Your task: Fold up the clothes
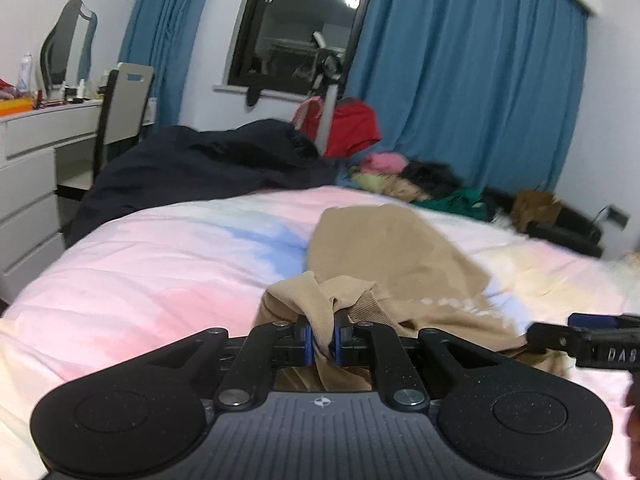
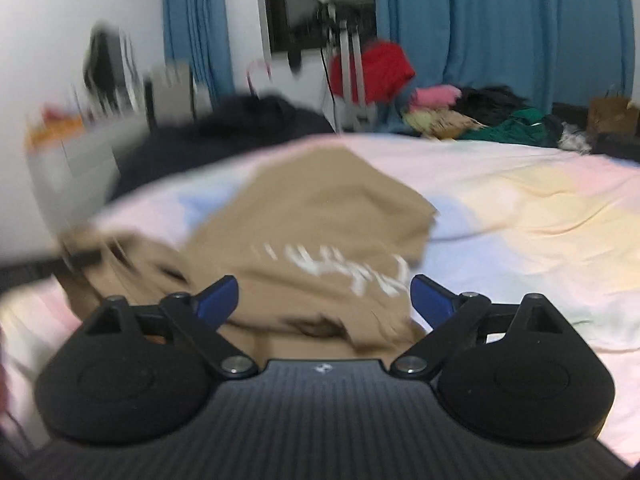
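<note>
Mid-fold, one corner of the garment in hand.

Nearest us, the left gripper [image 1: 320, 338] had its jaws clamped on a bunched edge of the tan top [image 1: 396, 256]; the right gripper [image 2: 324, 300] hovered, jaws wide apart, over its white lettering. The top lay crumpled on the pastel bedspread [image 1: 160, 264]. We judged a second grip came next. Beyond, a heap of clothes [image 1: 404, 176].

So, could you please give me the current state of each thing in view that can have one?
Left claw: shut on a bunched edge of the tan knit garment.
Right claw: open, fingers spread wide, holding nothing.
Tan knit garment with white lettering: crumpled on the bed, not yet folded.
Pastel pink-and-blue bedcover: spread out under the garment.
Blue curtains: drawn apart, showing the dark window.
</note>
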Available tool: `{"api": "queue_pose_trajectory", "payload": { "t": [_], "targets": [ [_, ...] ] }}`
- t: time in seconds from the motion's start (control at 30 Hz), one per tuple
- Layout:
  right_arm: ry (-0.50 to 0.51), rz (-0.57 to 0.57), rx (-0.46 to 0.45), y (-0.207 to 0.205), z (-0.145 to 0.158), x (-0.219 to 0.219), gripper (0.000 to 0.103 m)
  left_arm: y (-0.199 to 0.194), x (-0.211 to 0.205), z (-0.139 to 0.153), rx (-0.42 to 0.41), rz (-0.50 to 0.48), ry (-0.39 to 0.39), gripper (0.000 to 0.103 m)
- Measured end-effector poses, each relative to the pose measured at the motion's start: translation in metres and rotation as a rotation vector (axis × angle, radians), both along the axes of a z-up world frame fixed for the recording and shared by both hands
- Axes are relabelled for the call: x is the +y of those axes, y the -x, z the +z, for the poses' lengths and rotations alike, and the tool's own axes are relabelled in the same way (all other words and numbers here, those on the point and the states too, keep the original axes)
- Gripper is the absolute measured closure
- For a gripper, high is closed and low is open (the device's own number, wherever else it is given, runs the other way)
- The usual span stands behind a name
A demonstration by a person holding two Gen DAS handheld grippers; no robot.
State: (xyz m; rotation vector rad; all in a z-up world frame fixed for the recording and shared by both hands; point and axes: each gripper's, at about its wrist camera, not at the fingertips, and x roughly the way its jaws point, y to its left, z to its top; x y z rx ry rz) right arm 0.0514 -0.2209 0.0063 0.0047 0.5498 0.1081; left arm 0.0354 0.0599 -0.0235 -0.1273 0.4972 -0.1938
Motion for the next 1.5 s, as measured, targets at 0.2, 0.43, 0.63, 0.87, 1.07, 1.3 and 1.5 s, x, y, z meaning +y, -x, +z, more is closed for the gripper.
{"api": "queue_pose_trajectory", "payload": {
  "t": [0.2, 0.43, 0.63, 0.87, 1.07, 1.3, 1.5],
  "targets": [
    [0.061, -0.013, -0.005, -0.002, -0.006, 0.006, 0.063, -0.009, 0.007, -0.005, 0.032, 0.018, 0.021, 0.092],
    [-0.016, -0.058, -0.116, 0.001, -0.002, -0.002, 0.087, 0.001, 0.008, 0.002, 0.005, 0.003, 0.000, 0.092],
    [-0.085, -0.063, -0.207, 0.015, 0.013, -0.010, 0.088, 0.038, 0.009, 0.028, -0.094, -0.066, 0.019, 0.092],
    [-0.166, -0.065, -0.314, 0.033, 0.032, -0.020, 0.088, 0.073, -0.003, 0.047, -0.286, -0.093, -0.024, 0.082],
    [-0.203, -0.048, -0.352, 0.039, 0.040, -0.021, 0.088, 0.071, -0.041, 0.026, -0.305, -0.271, -0.145, 0.079],
    [-0.221, -0.041, -0.351, 0.041, 0.041, -0.020, 0.088, 0.061, -0.097, -0.019, -0.293, -0.374, -0.399, 0.053],
    [-0.230, -0.089, -0.341, 0.042, 0.039, -0.026, 0.088, 0.051, -0.115, -0.049, -0.309, -0.285, -0.690, 0.053]
  ]
}}
